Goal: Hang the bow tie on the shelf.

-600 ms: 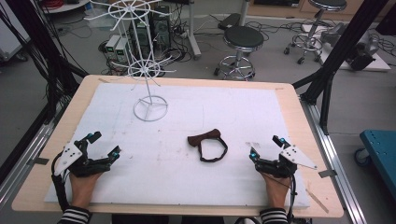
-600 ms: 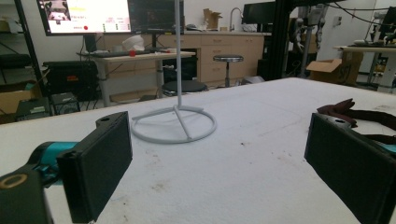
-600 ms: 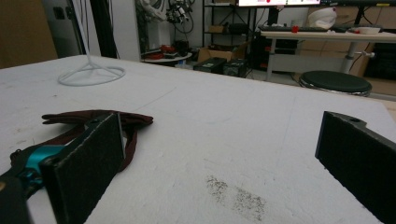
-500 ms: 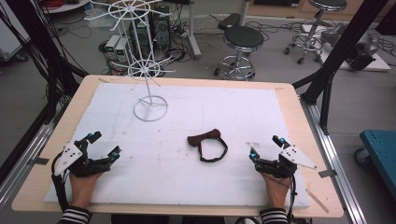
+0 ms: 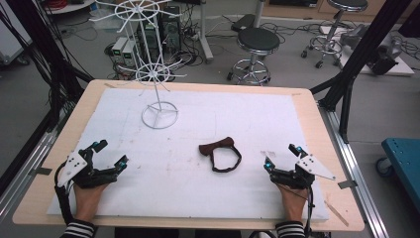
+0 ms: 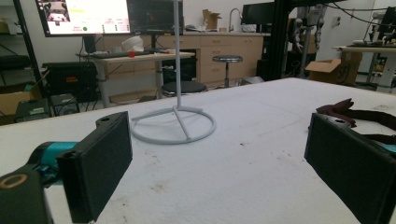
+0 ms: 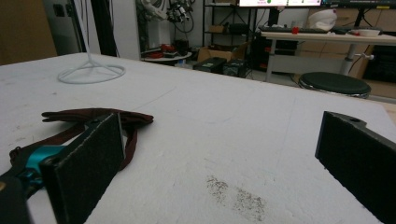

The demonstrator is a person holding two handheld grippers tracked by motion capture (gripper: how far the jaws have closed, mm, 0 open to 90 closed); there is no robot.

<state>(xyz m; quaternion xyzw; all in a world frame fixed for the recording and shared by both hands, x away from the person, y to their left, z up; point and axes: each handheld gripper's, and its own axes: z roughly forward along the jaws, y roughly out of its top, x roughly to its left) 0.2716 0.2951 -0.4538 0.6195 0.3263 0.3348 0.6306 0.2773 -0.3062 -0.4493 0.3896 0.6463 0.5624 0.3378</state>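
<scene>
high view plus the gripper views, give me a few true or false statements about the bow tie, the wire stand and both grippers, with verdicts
1. The dark brown bow tie with its strap lies flat on the white foam mat. True.
2. The left gripper is shut on the bow tie. False: it is open, apart from it.
3. The white wire stand lies tipped over. False: it stands upright.
4. The right gripper is open. True.
5. The bow tie lies nearer the right gripper. True.
</scene>
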